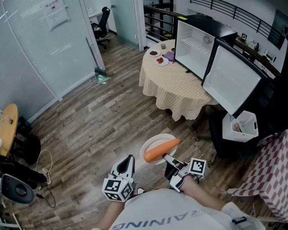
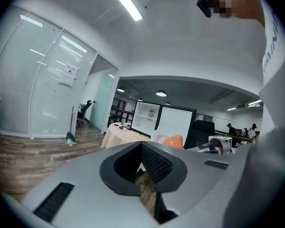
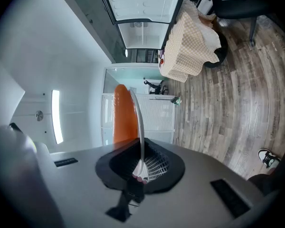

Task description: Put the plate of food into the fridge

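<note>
A white plate (image 1: pixel 151 152) with an orange carrot (image 1: pixel 161 149) on it hangs over the wood floor in front of me. My right gripper (image 1: pixel 172 163) is shut on the plate's near rim. In the right gripper view the thin plate (image 3: pixel 139 122) stands edge-on between the pads, with the carrot (image 3: pixel 123 115) to its left. My left gripper (image 1: pixel 126 166) is beside the plate, shut and holding nothing; in its own view (image 2: pixel 142 161) the plate (image 2: pixel 159 137) shows ahead. The white fridge (image 1: pixel 196 43) stands open on a round table (image 1: pixel 175 87), its door (image 1: pixel 230 78) swung to the right.
Small dishes (image 1: pixel 158 59) sit on the checked tablecloth next to the fridge. A black chair (image 1: pixel 225 140) and a white basket (image 1: pixel 242 123) stand below the door. A red-checked table (image 1: pixel 276 176) is at right, glass partitions (image 1: pixel 43 47) at left.
</note>
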The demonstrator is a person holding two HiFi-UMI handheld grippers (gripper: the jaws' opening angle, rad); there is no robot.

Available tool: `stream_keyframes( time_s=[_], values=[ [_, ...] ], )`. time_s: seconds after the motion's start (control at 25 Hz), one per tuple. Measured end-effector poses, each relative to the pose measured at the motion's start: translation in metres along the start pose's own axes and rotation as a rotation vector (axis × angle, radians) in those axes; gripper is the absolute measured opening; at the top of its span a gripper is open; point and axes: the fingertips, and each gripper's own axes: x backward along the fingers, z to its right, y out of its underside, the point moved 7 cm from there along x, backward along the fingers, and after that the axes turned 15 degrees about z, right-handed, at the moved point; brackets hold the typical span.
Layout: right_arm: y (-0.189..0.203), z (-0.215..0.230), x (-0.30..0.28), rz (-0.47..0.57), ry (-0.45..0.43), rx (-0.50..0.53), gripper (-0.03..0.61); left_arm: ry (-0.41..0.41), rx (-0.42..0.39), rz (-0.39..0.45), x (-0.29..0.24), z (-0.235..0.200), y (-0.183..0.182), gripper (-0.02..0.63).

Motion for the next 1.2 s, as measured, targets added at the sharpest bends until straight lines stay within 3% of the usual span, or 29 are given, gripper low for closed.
stream_keyframes(
  time_s=[0.76,1.2],
  values=[
    [0.007,0.001,0.006,-0.006,0.012,0.022,0.033,-0.013,0.023,-0.001,0.012,0.001,0.005,0.008],
    [0.048,0.002,-0.002,0.02,-0.006,0.013,0.032,-0.01,0.048,0.005,0.047,-0.032,0.007,0.008]
  ],
)
